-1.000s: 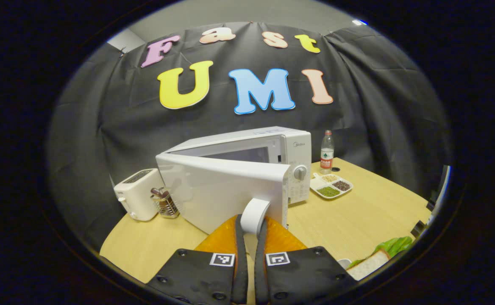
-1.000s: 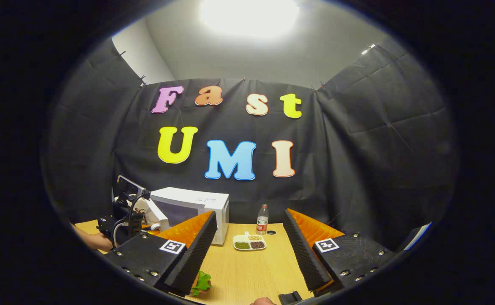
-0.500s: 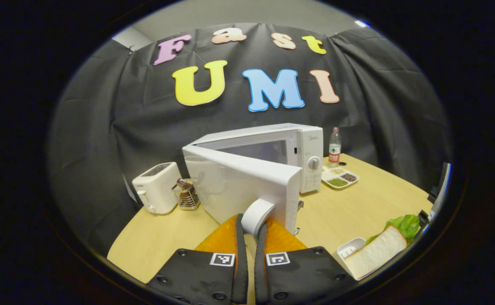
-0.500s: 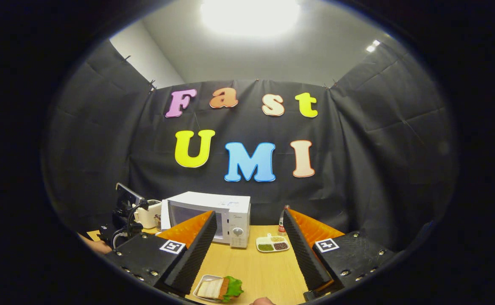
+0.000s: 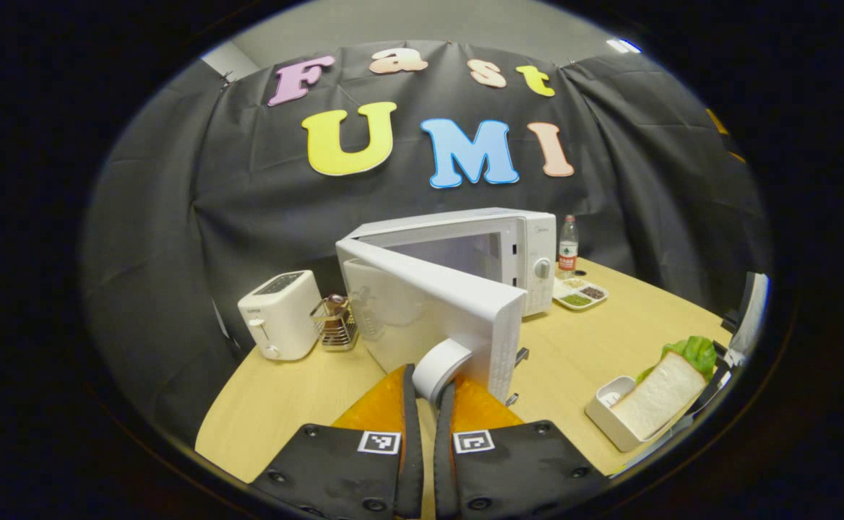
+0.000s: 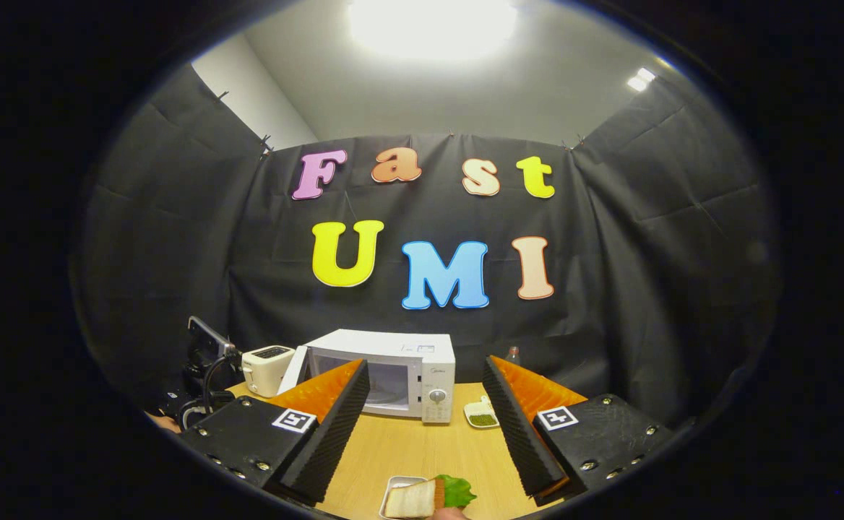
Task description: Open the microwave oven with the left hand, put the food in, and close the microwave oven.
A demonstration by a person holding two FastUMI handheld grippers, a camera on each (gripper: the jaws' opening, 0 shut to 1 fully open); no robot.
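Observation:
The white microwave [image 5: 465, 253] stands mid-table with its door [image 5: 436, 310] swung partly open toward me. My left gripper [image 5: 425, 377] is shut on the door's white handle [image 5: 442, 365]. The food is a sandwich with lettuce [image 5: 660, 393] in a small white tray [image 5: 606, 419], at the right in the left gripper view. In the right gripper view the sandwich [image 6: 422, 497] lies just below my right gripper [image 6: 425, 368], which hangs open and empty above the table, facing the microwave [image 6: 393, 372].
A white toaster [image 5: 277, 314] and a wire utensil basket [image 5: 335, 323] stand left of the microwave. A divided plate of beans [image 5: 579, 295] and a water bottle [image 5: 568, 249] sit to its right. Bare wooden table [image 5: 595, 347] lies between microwave and sandwich.
The left gripper has pulled the microwave door farther open by its handle. The right gripper's view has swung, bringing the microwave and the sandwich toward its middle.

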